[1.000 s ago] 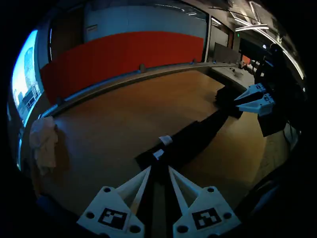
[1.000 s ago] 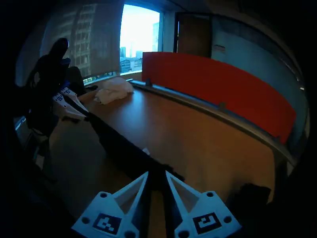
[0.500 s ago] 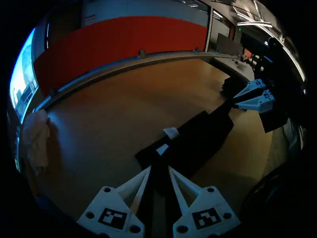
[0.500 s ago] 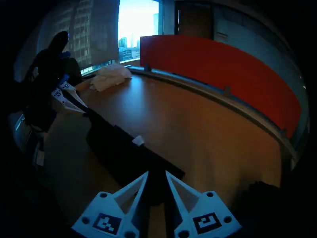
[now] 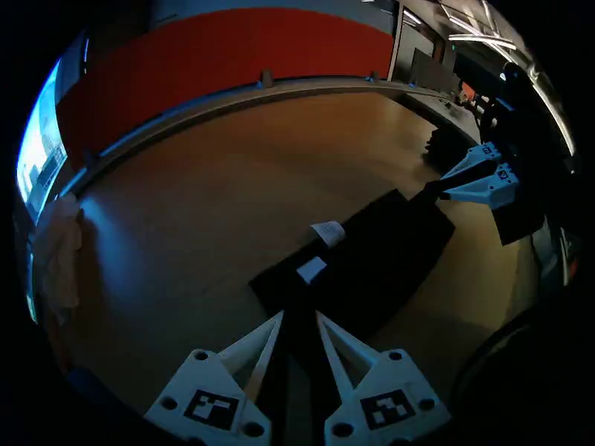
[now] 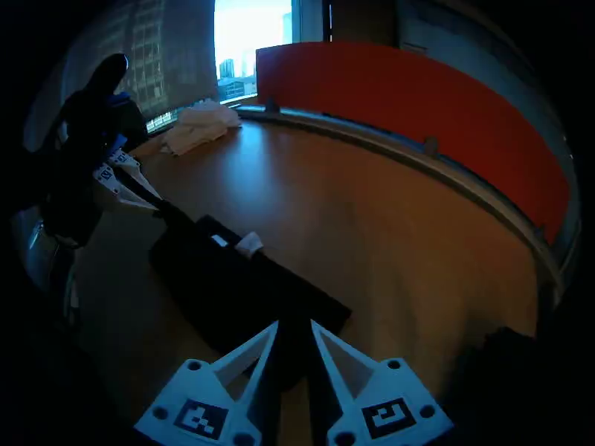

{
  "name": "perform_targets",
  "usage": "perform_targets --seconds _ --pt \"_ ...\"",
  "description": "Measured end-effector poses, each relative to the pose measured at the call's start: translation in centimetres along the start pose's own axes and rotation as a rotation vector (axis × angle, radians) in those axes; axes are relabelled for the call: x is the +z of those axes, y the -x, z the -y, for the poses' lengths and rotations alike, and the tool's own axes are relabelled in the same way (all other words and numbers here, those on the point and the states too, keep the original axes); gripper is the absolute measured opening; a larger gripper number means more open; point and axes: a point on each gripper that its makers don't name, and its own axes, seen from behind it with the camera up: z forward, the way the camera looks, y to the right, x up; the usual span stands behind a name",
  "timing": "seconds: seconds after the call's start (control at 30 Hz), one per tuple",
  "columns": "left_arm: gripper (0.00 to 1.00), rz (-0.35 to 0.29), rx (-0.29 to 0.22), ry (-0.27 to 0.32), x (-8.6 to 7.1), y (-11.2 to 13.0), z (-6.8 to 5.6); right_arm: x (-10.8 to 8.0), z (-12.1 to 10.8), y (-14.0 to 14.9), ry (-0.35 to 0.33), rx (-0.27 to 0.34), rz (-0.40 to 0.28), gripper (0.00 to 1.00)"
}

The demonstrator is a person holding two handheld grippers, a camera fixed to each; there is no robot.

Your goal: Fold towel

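**Left gripper view.** The left claw (image 5: 300, 318) is pinching a near corner of the towel (image 5: 379, 256). Its fingers are drawn in to a narrow slot, with the dark fabric running up between them. From the tips the towel is spreading forward and to the right, lying flat on the worktop (image 5: 201, 186), with two white tags (image 5: 327, 232) just ahead of the tips. At the towel's far end, ahead and to the right, the right claw (image 5: 440, 187) is gripping the opposite corner. A pale cloth (image 5: 56, 245) is sitting well off to the left. The claw is being held low and angled down at the worktop.

**Right gripper view.** The right claw (image 6: 294, 325) is likewise closed to a slim gap on dark fabric. The towel (image 6: 223, 279) is stretching ahead and to the left, as far as the left claw (image 6: 158, 208). The pale cloth (image 6: 197, 126) is lying far ahead and to the left, and a red partition (image 6: 446, 104) is curving across ahead and to the right. This claw is also tipped downward, and the two are pointing roughly at each other along the towel's edge.

The step in hand looks like laying a fold down, with both corners pinched and the cloth resting on the worktop. The next move probably calls for lining the held edge up with the layer beneath. After that both claws would need to be opened and drawn back without dragging the fabric.
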Motion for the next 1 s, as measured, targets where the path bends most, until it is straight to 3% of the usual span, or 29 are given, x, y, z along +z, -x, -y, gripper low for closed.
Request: perform_targets --seconds 0.23,0.43,0.83,0.87,0.93,1.0 --pt "0.23 0.002 0.005 -0.020 2.2 0.2 0.8 1.6 -0.9 0.8 0.021 0.027 0.015 0.23" --pt "0.31 -0.003 -0.006 -0.039 3.5 0.4 1.4 2.2 -1.7 1.3 0.049 0.047 0.022 0.40" --pt "0.41 0.014 0.005 -0.098 4.3 0.6 3.2 2.6 -3.2 1.5 0.084 0.066 0.027 0.42" --pt "0.41 0.016 0.006 -0.100 4.4 0.6 3.3 2.6 -3.1 1.4 0.080 0.067 0.026 0.46" --pt "0.49 0.016 0.004 -0.105 4.4 0.5 3.4 2.5 -3.2 1.4 0.087 0.060 0.024 0.68" --pt "0.65 0.016 0.002 -0.110 4.5 0.5 3.6 2.4 -3.3 1.5 0.096 0.052 0.025 0.84"
